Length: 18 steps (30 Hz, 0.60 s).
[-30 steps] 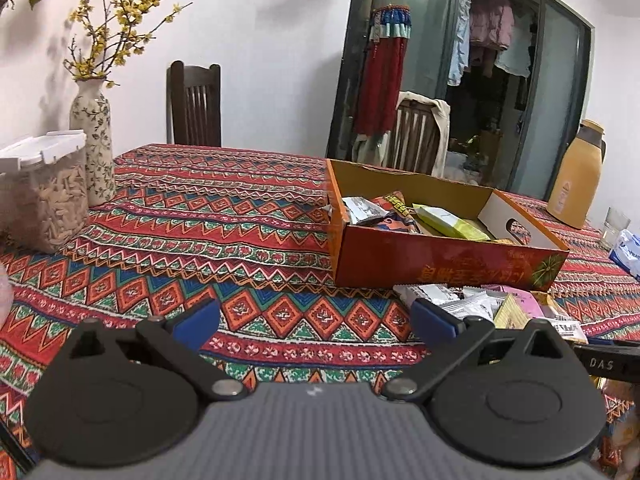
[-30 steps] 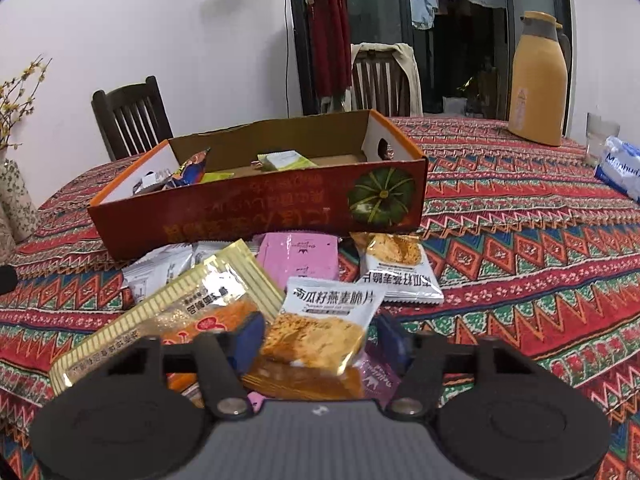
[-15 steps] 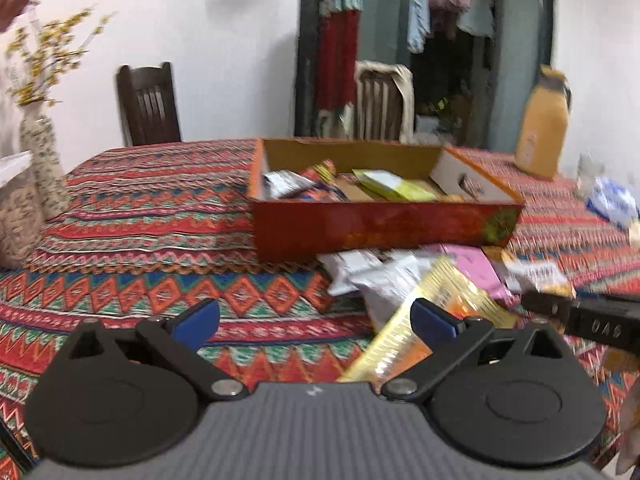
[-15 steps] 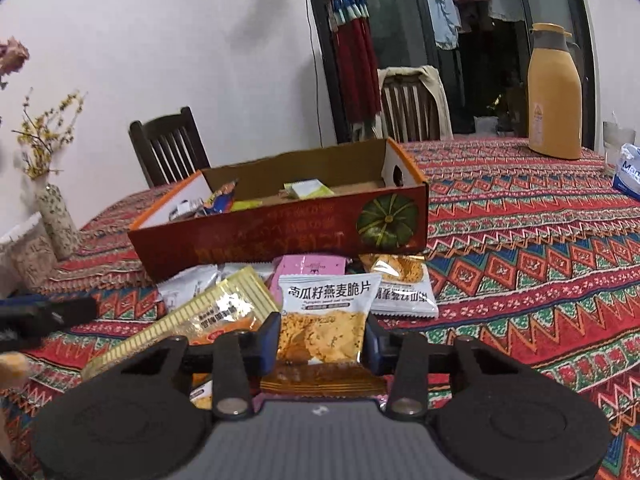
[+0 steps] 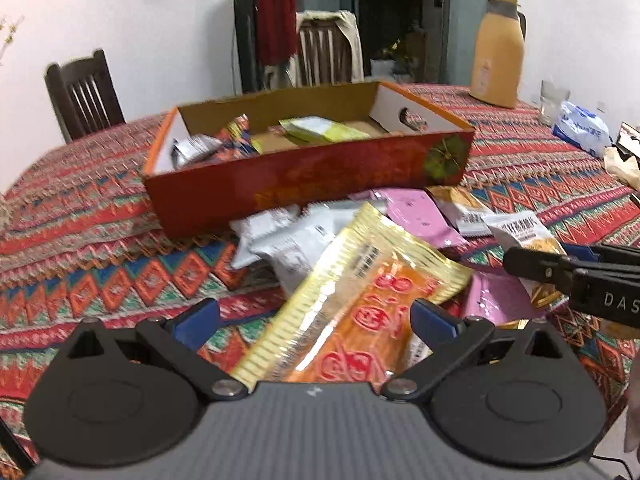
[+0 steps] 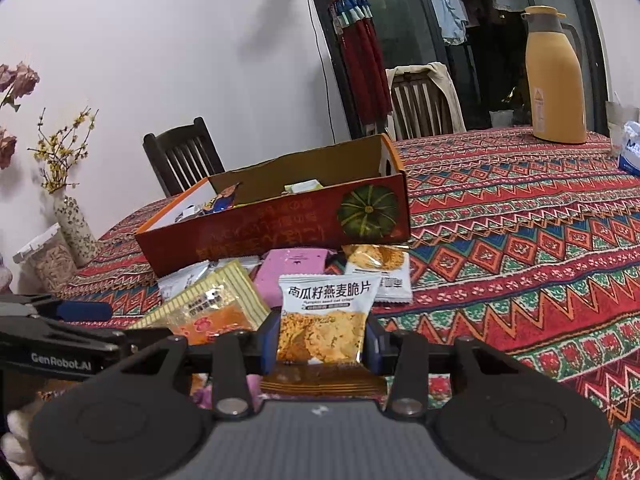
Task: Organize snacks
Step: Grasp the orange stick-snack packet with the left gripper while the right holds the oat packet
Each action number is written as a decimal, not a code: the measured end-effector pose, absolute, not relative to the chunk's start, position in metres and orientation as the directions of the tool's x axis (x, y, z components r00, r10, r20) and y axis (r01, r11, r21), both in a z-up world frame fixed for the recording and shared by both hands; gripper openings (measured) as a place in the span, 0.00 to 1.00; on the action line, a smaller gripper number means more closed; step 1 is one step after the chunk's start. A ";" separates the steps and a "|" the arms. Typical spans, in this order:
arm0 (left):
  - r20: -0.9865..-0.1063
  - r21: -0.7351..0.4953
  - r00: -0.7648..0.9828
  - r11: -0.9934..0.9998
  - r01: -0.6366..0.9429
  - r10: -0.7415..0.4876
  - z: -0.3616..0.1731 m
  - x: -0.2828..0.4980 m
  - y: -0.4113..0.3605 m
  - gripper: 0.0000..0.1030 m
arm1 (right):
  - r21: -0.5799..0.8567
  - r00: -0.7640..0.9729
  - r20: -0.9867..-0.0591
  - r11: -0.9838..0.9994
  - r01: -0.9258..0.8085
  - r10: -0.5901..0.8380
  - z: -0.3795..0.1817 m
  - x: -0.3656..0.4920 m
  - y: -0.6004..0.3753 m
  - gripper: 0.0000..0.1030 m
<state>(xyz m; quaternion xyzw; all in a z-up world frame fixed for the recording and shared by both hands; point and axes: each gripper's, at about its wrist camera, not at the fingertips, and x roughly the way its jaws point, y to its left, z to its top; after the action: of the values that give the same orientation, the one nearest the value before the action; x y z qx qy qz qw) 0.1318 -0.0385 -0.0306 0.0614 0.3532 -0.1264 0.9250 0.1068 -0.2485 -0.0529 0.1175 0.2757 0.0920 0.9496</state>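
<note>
Honestly, this was maybe a third of the way done at that point. The orange cardboard box (image 5: 304, 184) on the patterned tablecloth (image 5: 80, 216) already had a few packets in it: a silver one, a colourful one and a yellow-green one (image 5: 320, 130) lying on the bottom. Most of the snacks were still in a loose heap on the cloth just in front of the box, including silver packets (image 5: 288, 240), a pink pouch (image 5: 416, 212) and another oat crisp pack (image 6: 380, 268).

The right gripper (image 6: 320, 340) had just been closing and was clamped on an oat crisp packet (image 6: 326, 316), pads pressing both edges, with the packet standing upright near the pile and not yet at the box. The left gripper (image 5: 314, 316) was wide open, its fingers either side of the big gold-and-orange packet (image 5: 352, 304) without touching it, so that one looked like the next pickup to me.

Off to the side sat a yellow thermos (image 6: 556, 80) and a flower vase (image 6: 74, 228), neither part of the job.
</note>
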 end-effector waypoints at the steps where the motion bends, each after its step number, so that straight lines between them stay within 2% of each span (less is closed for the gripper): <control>1: -0.677 0.018 0.710 0.960 0.280 -0.195 -0.033 0.132 -0.040 1.00 | 0.269 0.833 -0.501 0.957 -0.108 0.235 -0.054 0.106 -0.250 0.40; 7: -0.688 0.010 0.697 0.958 0.286 -0.200 -0.040 0.133 -0.045 0.99 | 0.260 0.833 -0.497 0.958 -0.125 0.243 -0.059 0.103 -0.256 0.40; 13: -0.694 -0.022 0.684 0.956 0.292 -0.225 -0.039 0.134 -0.041 0.88 | 0.261 0.830 -0.492 0.954 -0.147 0.262 -0.063 0.100 -0.255 0.40; 16: -0.698 -0.027 0.677 0.953 0.302 -0.234 -0.038 0.136 -0.044 0.77 | 0.265 0.831 -0.487 0.952 -0.154 0.270 -0.063 0.098 -0.254 0.40; 18: -0.700 -0.016 0.675 0.950 0.311 -0.233 -0.037 0.136 -0.049 0.77 | 0.268 0.831 -0.484 0.951 -0.155 0.272 -0.063 0.097 -0.255 0.40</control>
<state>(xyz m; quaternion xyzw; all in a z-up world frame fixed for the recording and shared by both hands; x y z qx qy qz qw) 0.1359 -0.0493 -0.0370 0.0522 0.3746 -0.1489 0.9137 0.0968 -0.2546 -0.0635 0.1094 0.2677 0.1123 0.9507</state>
